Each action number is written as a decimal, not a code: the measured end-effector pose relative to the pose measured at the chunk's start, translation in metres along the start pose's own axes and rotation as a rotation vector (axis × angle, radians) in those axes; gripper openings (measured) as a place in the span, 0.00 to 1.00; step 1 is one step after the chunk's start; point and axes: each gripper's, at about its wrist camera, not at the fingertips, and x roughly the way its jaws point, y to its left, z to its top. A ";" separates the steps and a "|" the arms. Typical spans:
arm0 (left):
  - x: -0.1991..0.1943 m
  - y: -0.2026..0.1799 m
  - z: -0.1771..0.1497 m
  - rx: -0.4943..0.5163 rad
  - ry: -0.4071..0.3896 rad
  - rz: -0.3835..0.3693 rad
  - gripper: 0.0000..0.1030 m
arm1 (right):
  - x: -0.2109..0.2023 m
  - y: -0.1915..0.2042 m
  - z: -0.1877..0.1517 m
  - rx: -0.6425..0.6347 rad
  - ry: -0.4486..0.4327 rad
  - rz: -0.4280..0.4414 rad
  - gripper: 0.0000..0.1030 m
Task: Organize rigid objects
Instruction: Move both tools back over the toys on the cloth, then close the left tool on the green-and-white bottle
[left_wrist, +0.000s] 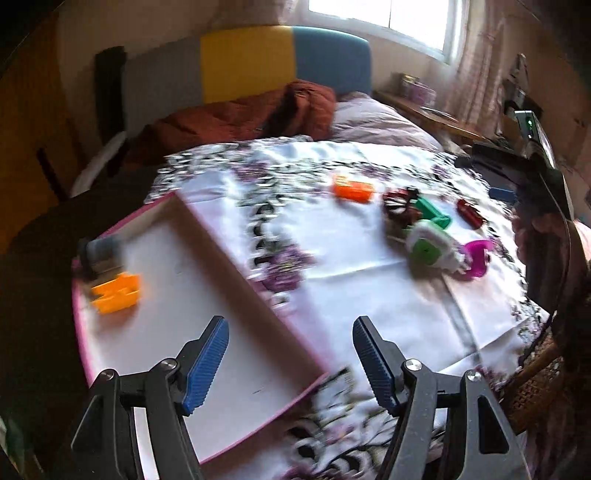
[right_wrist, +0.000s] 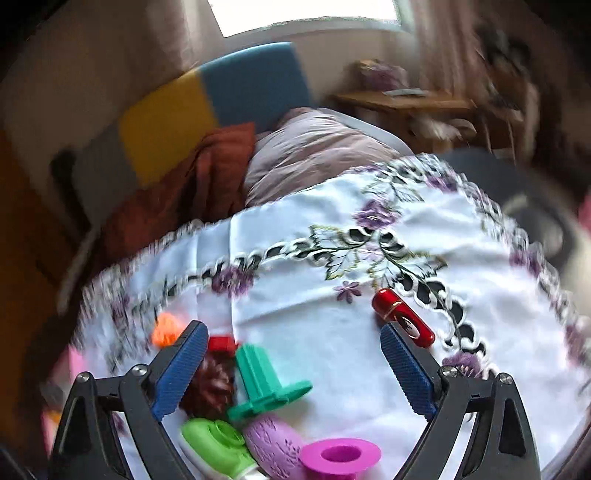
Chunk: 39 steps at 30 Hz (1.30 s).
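The left gripper (left_wrist: 291, 363) pointed steeply down over the near corner of a pink-rimmed tray (left_wrist: 236, 266), its blue-padded jaws apart with nothing between them. One pad hung over the tray floor, the other over the flowered cloth (left_wrist: 369, 280) covering the table. Inside the tray, toward its far left end, lay an orange block (left_wrist: 116, 291) and, just behind it, a grey piece (left_wrist: 101, 251) too blurred to make out.

The rest of the things sat in a loose cluster on the cloth, well apart from the tray: an orange piece (left_wrist: 352, 190), a dark red flower-shaped thing (left_wrist: 400, 206), a green spool (left_wrist: 432, 214), a white-and-green item (left_wrist: 430, 247), a magenta spool (left_wrist: 478, 256) and a red clip (left_wrist: 471, 213).

The right gripper (right_wrist: 291, 365) also tilted downward, above that cluster, its jaws spread wide and empty. The green spool (right_wrist: 266, 384) lay on its side between them, nearer the left pad and touching neither. The red clip (right_wrist: 402, 317) lay just beyond the right pad's tip. A purple egg (right_wrist: 271, 443) and the magenta spool (right_wrist: 340, 456) sat close under the camera.
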 end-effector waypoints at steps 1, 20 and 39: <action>0.005 -0.006 0.003 0.004 0.009 -0.017 0.68 | 0.000 -0.004 0.001 0.019 0.000 -0.001 0.92; 0.099 -0.099 0.060 -0.063 0.161 -0.276 0.67 | -0.004 -0.022 0.005 0.131 0.003 0.056 0.94; 0.144 -0.126 0.082 -0.164 0.203 -0.295 0.74 | -0.004 -0.035 0.007 0.198 0.002 0.070 0.95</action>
